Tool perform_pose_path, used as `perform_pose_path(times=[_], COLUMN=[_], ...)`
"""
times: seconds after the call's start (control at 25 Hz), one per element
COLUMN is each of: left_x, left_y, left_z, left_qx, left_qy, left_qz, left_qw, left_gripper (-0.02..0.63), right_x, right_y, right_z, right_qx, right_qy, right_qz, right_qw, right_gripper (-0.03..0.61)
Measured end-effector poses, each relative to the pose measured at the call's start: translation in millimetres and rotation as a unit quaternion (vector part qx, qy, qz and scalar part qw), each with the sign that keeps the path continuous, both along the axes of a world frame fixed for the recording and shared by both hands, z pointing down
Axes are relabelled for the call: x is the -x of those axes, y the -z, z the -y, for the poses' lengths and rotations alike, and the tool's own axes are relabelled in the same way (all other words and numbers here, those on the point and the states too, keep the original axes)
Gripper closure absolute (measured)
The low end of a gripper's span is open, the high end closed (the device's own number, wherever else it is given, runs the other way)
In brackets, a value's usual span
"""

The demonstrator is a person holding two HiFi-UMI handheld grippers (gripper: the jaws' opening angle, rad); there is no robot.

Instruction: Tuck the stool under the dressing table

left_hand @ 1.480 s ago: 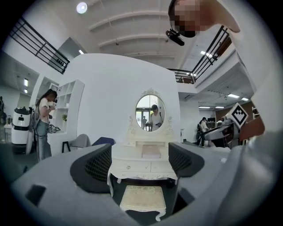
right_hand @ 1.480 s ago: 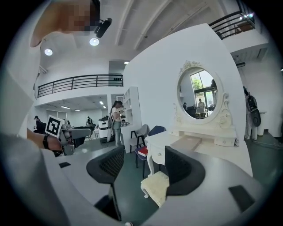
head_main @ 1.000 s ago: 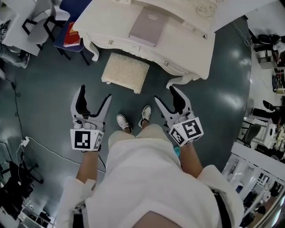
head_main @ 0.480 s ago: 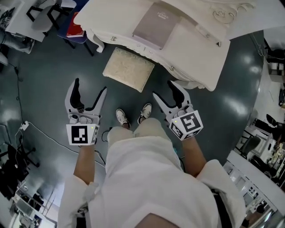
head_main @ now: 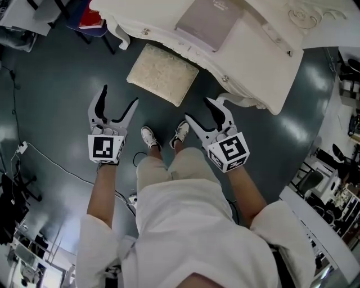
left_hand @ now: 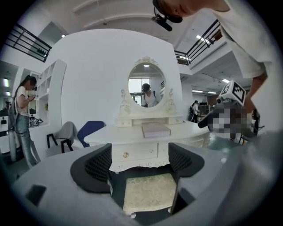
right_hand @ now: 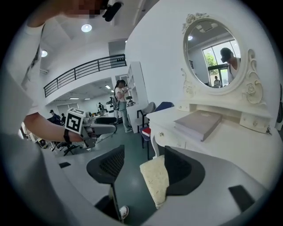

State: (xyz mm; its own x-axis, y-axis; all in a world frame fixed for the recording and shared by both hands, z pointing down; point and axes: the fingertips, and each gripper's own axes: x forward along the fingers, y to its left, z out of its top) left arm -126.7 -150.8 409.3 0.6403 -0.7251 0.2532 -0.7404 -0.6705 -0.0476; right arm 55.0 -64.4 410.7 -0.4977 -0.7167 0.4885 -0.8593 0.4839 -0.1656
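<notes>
Left gripper (head_main: 120, 97): jaws wide apart, nothing in them. Right gripper (head_main: 199, 110): same, wide and empty. Both point toward the stool (head_main: 163, 74) and are clear of it. It only shows through each gap in the gripper views, with no contact.

Stool sits on the floor just ahead of the shoes (head_main: 148, 136), in front of the table (head_main: 253, 53). Its far edge is at the table's front edge, so it's mostly out, not tucked.

Step, as I read it: approach, pre-contact.

Next: bring both grippers to the stool's near sides, take hold or brace, then push straight into the kneehole, keeping it square between the legs.

Count: two grippers, one stool, one table, one mirror (left_hand: 146, 84), one book (head_main: 209, 16) on top, two shoes.
</notes>
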Motion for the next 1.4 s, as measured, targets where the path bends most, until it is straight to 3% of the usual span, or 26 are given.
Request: perform_pose_path(times=[0.16, 0.44, 0.68, 1.04, 1.4], left_x=[3, 17, 13, 2, 3], left_y=[-56, -140, -235, -353, -436], left_z=[6, 18, 27, 51, 73], left_qx=[0.019, 0.056, 0.090, 0.151, 0.169], left_qy=[-0.009, 0.006, 0.002, -0.045, -0.087], left_qz=[0.028, 0.020, 0.057, 0.125, 0.167], left_qw=[0.9994, 0.9982, 0.9943, 0.9796, 0.9674], left_gripper=[0.215, 0.201, 0.199, 0.192, 0.192], right_x=[13, -7, -21, -25, -33], right_y=[-47, -120, -200, -309, -403], right_z=[0, 25, 39, 42, 24], right_qx=[0.027, 0.046, 0.070, 0.116, 0.152], right_qy=[0.009, -0.085, -0.089, -0.083, -0.107], right_qz=[0.000, 0.014, -0.025, -0.064, -0.092], right_qw=[1.000, 0.995, 0.993, 0.988, 0.978], right_gripper=[0.308, 0.325, 0.317, 0.295, 0.295])
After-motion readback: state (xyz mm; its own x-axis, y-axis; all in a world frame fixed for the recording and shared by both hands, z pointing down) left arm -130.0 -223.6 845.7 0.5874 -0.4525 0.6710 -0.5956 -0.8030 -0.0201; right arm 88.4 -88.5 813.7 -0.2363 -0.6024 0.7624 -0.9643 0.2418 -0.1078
